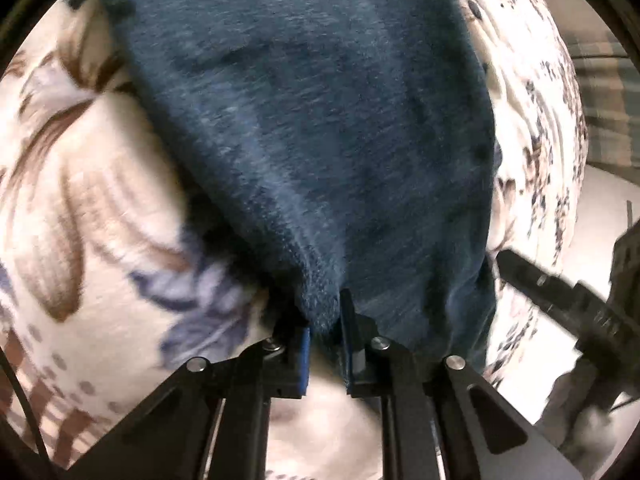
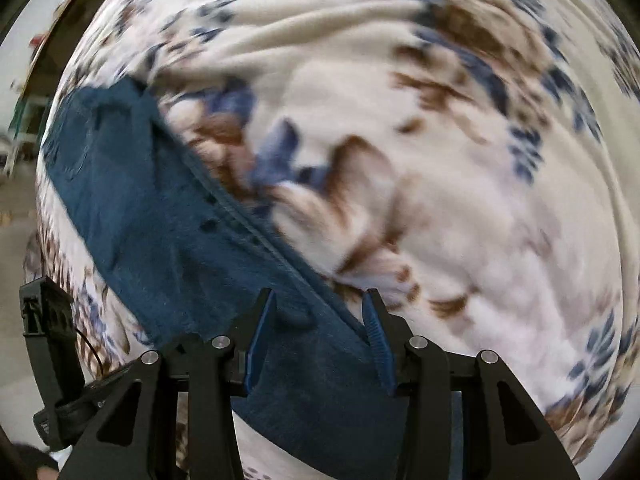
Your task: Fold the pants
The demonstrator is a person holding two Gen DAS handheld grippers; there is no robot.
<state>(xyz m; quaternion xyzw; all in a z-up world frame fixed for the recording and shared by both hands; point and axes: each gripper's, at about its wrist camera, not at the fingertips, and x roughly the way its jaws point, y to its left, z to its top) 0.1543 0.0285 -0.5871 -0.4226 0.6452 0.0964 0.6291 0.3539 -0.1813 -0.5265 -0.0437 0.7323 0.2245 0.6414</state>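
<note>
Dark blue pants (image 1: 320, 120) lie on a cream floral blanket (image 1: 80, 200). In the left wrist view my left gripper (image 1: 325, 322) is shut on a bunched edge of the pants, and the cloth stretches away from it. In the right wrist view the pants (image 2: 168, 220) run as a long strip from the upper left down between my fingers. My right gripper (image 2: 318, 312) is open, its blue pads on either side of the cloth near its seamed edge. The right gripper also shows at the right of the left wrist view (image 1: 560, 300).
The blanket (image 2: 460, 160) covers a bed and is wrinkled toward the far side. The bed's edge and pale floor (image 2: 16, 248) show at the left of the right wrist view. A plaid surface (image 1: 608, 112) lies beyond the bed on the right.
</note>
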